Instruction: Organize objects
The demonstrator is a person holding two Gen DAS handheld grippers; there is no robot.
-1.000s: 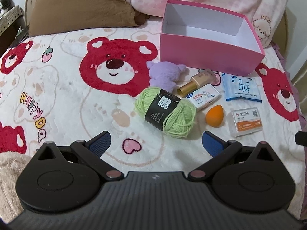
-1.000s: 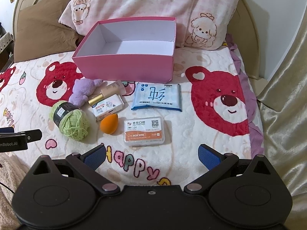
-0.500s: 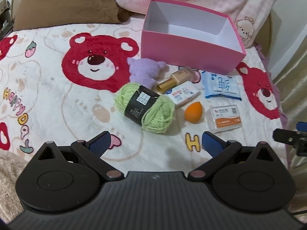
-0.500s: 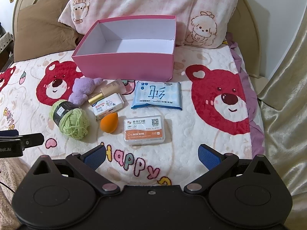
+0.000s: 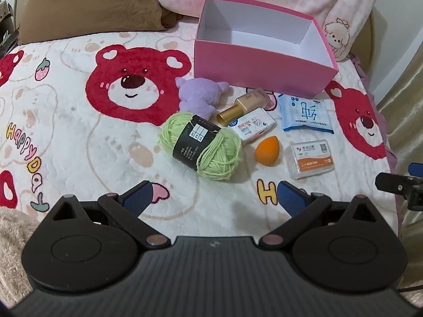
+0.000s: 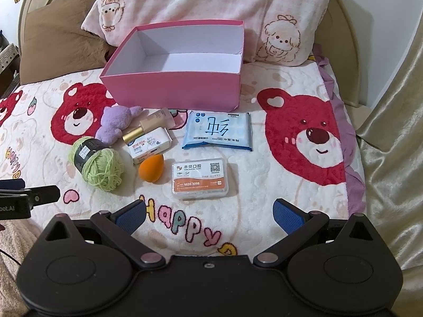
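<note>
An empty pink box stands open at the back of the bed. In front of it lie a purple plush toy, a gold-capped bottle, a small white carton, a green yarn ball, an orange sponge, a blue wipes pack and a clear floss case. My left gripper is open just short of the yarn. My right gripper is open just short of the floss case.
The bed wears a white blanket with red bear prints. A brown pillow and a pink patterned pillow lie behind the box. A beige curtain hangs at the right edge.
The left gripper's view swung right and back part of the way, so the yarn sits nearly centred ahead of it. The right gripper barely moved. Both stayed open.
</note>
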